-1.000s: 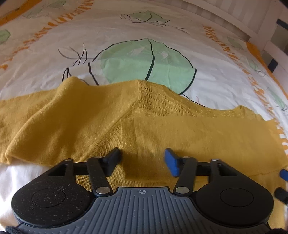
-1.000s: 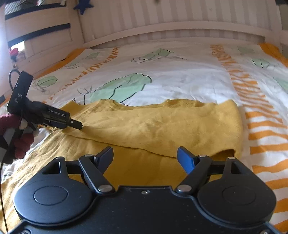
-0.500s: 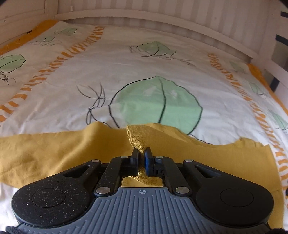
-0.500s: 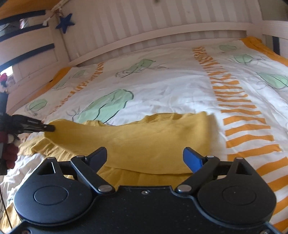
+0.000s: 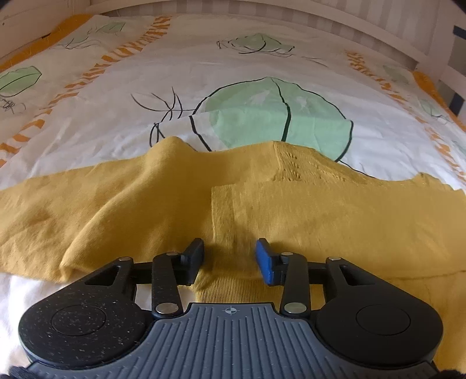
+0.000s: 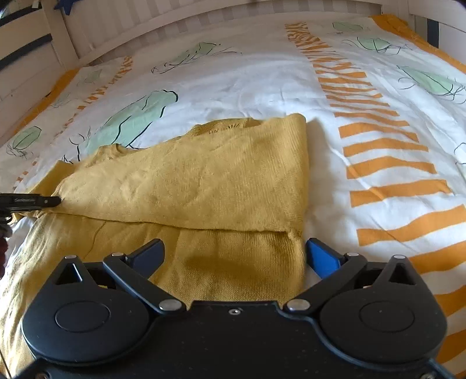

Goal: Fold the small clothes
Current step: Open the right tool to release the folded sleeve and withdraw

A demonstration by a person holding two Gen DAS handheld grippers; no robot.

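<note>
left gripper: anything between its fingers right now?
Only the yellow sweater lying under the open left gripper, ungripped; left wrist view shows it.

Yellow sweater (image 5: 291,210) showing as matt mustard knit, fine ribbed weave, openwork holes near shoulder; looking soft, slightly fuzzy. Duvet cover (image 5: 233,64) lying as smooth printed cotton, lightly creased. Left gripper (image 5: 230,258) showing matt speckled black plastic, ribbed grey panel, shiny metal pivot pins. Right gripper (image 6: 234,255) showing same matt black plastic. Headboard (image 6: 204,17) appearing as painted white wood slats.
</note>
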